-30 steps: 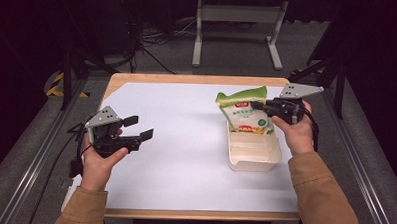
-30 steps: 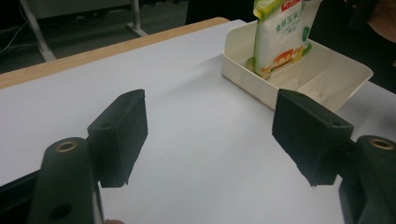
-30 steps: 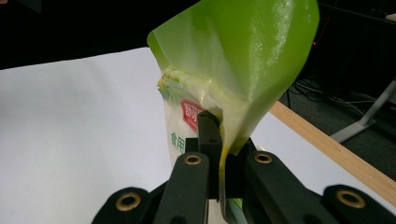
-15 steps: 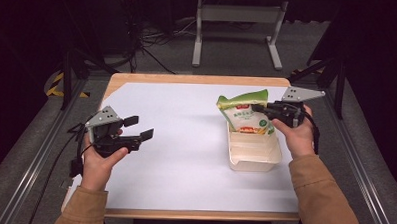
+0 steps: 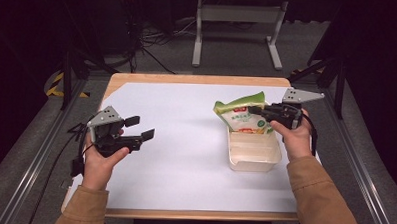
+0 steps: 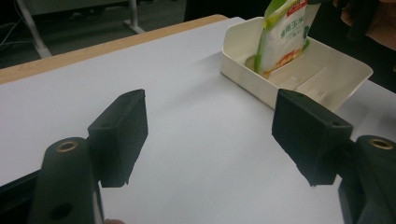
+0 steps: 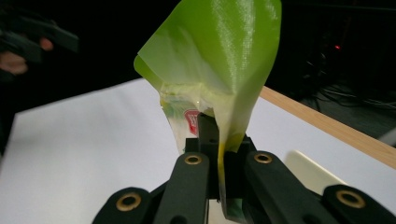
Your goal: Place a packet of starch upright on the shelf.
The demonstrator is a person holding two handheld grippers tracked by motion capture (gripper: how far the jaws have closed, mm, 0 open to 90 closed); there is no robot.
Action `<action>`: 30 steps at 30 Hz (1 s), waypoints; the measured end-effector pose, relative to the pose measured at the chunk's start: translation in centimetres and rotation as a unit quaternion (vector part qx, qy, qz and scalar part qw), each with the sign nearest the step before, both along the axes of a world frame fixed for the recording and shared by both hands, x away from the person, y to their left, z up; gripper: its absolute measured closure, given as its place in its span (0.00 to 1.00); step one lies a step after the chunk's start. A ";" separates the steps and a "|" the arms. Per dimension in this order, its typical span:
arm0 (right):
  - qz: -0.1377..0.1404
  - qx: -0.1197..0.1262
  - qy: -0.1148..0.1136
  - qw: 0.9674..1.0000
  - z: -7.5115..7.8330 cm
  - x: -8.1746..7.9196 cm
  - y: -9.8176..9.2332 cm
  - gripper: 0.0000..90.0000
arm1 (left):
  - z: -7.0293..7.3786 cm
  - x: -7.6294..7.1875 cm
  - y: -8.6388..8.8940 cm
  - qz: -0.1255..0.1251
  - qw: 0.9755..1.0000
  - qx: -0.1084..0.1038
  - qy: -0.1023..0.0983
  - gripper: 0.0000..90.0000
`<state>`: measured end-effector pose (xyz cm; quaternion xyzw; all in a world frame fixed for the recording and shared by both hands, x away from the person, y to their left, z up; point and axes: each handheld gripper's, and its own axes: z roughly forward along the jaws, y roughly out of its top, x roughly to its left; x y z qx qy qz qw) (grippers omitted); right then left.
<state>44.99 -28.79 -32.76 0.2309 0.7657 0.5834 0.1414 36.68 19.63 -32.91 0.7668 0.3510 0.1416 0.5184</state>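
Note:
A green snack bag (image 5: pixel 239 113) stands upright with its lower end inside a cream plastic tray (image 5: pixel 254 164) on the right of the white table sheet. My right gripper (image 5: pixel 254 110) is shut on the bag's upper right edge. In the right gripper view the jaws (image 7: pixel 218 140) pinch the bag's green film (image 7: pixel 219 60). My left gripper (image 5: pixel 140 128) is held at the left of the table, open, nothing between its jaws. The left gripper view looks past its own open jaws (image 6: pixel 210 135) toward the bag (image 6: pixel 285 35) and the tray (image 6: pixel 345 79).
White paper (image 5: pixel 185 156) covers the wooden table top (image 5: pixel 187 79). A metal stand (image 5: pixel 237 23) and cables lie on the floor beyond the far edge. Rails run along both sides of the table.
The bag has come down a little into the tray with the right gripper. The left hand has kept still.

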 end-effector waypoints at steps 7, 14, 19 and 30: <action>-0.012 0.015 0.004 1.000 -0.4 0.0 -0.3 0.98 | 0.0 0.1 0.1 0.000 1.000 0.000 0.000 0.31; -0.072 0.008 0.047 0.996 -1.7 -0.5 -2.6 0.94 | -0.1 0.1 0.1 0.001 1.000 -0.002 0.001 0.31; -0.087 0.005 0.055 0.995 -2.5 -0.9 -3.9 0.94 | -0.2 0.2 -0.1 -0.001 1.000 0.001 0.005 0.31; -0.109 -0.029 0.054 0.992 -2.5 -1.6 -4.4 0.88 | -0.4 0.4 -0.2 -0.001 1.000 0.004 0.008 0.31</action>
